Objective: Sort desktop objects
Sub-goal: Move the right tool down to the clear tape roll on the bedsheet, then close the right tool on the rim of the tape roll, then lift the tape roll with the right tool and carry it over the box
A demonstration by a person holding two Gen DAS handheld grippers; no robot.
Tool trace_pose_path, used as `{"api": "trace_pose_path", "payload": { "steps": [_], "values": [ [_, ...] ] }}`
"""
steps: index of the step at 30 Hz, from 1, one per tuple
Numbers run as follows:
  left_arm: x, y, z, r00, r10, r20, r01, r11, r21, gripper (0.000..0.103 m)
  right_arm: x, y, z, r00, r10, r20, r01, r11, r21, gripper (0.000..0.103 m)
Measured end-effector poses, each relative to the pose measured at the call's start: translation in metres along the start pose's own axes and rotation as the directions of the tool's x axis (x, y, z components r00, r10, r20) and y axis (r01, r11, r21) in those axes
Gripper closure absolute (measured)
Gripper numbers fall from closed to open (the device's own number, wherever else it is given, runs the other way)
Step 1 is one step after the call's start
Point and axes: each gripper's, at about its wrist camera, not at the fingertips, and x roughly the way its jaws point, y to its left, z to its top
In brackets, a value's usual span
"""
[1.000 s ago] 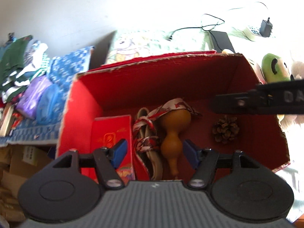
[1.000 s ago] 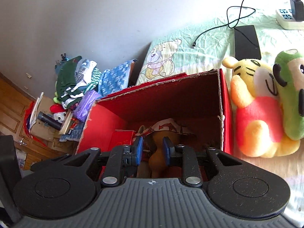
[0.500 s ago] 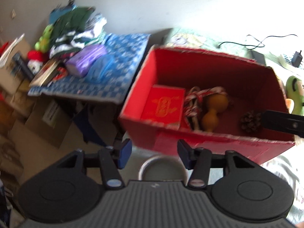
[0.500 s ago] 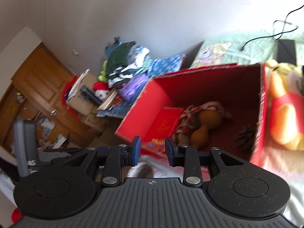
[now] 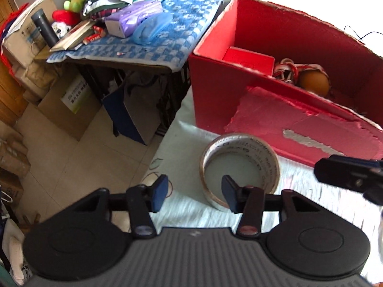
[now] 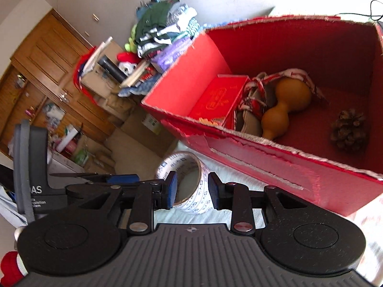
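Two grippers over tape roll (image 5: 240, 167), red box (image 5: 275, 100) just behind

Bed surface under pale green-white wrinkled sheet (image 5: 186, 129) carried two things directly: open red cardboard box (image 5: 215, 91) with torn front face, and roll of clear printed packing tape (image 5: 239, 162) lying flat just before box front, near sheet's left edge. Tape and box stood close, contact not clear. Beside bed, low table draped in blue-and-white checked cloth (image 5: 143, 47) bore purple tissue pack (image 5: 134, 19), blue plastic bag (image 5: 153, 27), books, folded clothes.
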Motion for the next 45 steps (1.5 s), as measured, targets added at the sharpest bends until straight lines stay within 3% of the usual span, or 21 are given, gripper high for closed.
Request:
{"api": "trace_pose_path", "payload": {
  "steps": [2, 7, 11, 20, 24, 33, 39, 45],
  "values": [
    [0.006, -0.001, 0.001, 1.000, 0.005, -0.004, -0.005, 1.000, 0.010, 0.054, 0.006, 0.000, -0.001, 1.000, -0.011, -0.011, 0.011, 1.000, -0.001, 0.071],
    [0.023, 0.000, 0.007, 0.999, -0.004, -0.034, 0.005, 0.999, 0.034, 0.077, 0.023, 0.001, 0.001, 0.998, -0.044, -0.041, 0.044, 0.999, -0.003, 0.071],
    [0.032, 0.003, 0.013, 0.998, -0.026, -0.050, 0.027, 0.999, 0.035, 0.081, 0.037, 0.001, 0.002, 0.995, -0.061, -0.078, 0.062, 0.998, -0.001, 0.071],
    [0.050, -0.004, 0.016, 0.997, -0.005, -0.076, 0.011, 0.996, 0.089, 0.077, 0.056, -0.005, 0.003, 0.987, -0.089, -0.137, 0.092, 0.996, 0.016, 0.073],
    [0.053, -0.008, 0.017, 0.996, -0.019, -0.093, 0.028, 0.995, 0.101, 0.092, 0.054, -0.012, -0.002, 0.985, -0.065, -0.160, 0.074, 0.996, 0.049, 0.079],
    [0.033, -0.043, 0.001, 0.996, -0.038, -0.079, 0.052, 0.982, 0.182, 0.097, 0.022, -0.028, -0.019, 0.982, -0.065, -0.175, 0.080, 0.993, 0.083, 0.083],
    [0.010, -0.091, -0.026, 0.993, -0.075, -0.090, 0.099, 0.948, 0.303, 0.097, -0.024, -0.052, -0.038, 0.983, -0.077, -0.167, 0.100, 0.986, 0.132, 0.084],
    [-0.010, -0.154, -0.050, 0.988, -0.134, -0.082, 0.156, 0.888, 0.432, 0.095, -0.078, -0.084, -0.062, 0.985, -0.141, -0.104, 0.162, 0.957, 0.239, 0.085]
  ]
}}
